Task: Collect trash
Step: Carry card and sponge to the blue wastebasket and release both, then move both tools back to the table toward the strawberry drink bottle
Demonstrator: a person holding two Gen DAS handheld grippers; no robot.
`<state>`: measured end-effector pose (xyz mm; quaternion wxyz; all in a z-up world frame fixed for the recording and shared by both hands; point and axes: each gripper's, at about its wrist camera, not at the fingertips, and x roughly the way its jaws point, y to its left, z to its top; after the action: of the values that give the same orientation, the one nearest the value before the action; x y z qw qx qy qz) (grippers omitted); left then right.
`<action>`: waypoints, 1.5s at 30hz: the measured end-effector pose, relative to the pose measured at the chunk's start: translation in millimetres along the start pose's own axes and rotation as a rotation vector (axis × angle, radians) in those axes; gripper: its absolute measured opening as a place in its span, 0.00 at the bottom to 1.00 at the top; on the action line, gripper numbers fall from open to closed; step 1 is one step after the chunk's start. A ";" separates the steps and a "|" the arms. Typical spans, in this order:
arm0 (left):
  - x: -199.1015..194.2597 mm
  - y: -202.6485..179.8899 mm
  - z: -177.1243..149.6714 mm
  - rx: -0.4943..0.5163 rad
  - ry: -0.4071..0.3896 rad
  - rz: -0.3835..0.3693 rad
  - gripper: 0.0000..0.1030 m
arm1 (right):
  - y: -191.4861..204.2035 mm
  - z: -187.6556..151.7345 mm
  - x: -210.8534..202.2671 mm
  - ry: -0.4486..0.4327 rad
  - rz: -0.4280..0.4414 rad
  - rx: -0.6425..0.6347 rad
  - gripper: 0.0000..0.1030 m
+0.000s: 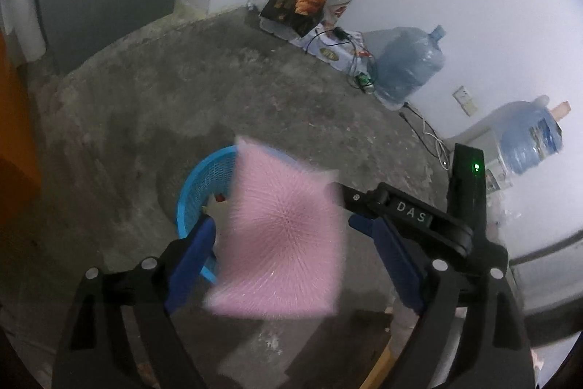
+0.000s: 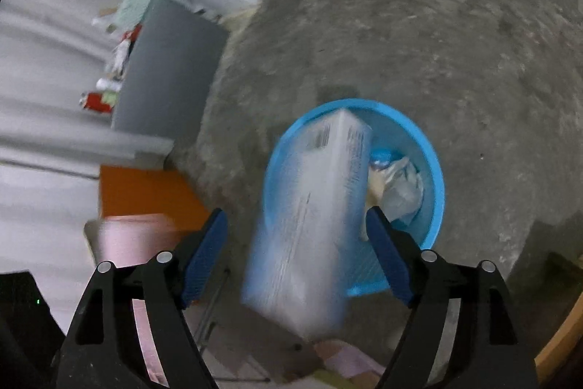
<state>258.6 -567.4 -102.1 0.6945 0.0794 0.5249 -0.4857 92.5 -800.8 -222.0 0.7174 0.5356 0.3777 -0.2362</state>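
Our left gripper (image 1: 282,225) gapes around a blurred pink pad (image 1: 280,232); our right gripper (image 2: 297,232) gapes around a white carton (image 2: 317,217) over the blue mesh bin (image 2: 433,166).

The only text that can be read is the white lettering "D A S" on the black arm of the right gripper (image 1: 339,197), seen in the left wrist view just right of the pink pack (image 1: 280,236). The white box (image 2: 320,206) over the blue basket (image 2: 435,185) carries lines of dark print and what looks like a barcode near its far end, all too blurred to read. The label on the water jug (image 1: 530,137) right of the gripper arm is illegible too.
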 end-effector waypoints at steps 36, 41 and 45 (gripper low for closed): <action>-368.7 31.7 -222.2 -0.045 -0.589 0.027 0.85 | 140.8 -207.8 -218.8 -0.492 0.086 -0.684 0.92; -408.3 67.4 -279.6 -0.091 -0.645 0.080 0.85 | 164.0 -244.7 -227.0 -0.450 0.139 -0.771 0.92; -434.7 98.6 -321.7 -0.154 -0.672 0.135 0.85 | 185.2 -272.9 -224.5 -0.384 0.185 -0.825 0.92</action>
<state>133.6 -60.0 68.6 0.8629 -0.1031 0.2957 -0.3967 16.0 -498.8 27.2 0.9456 0.1833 0.2511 -0.0960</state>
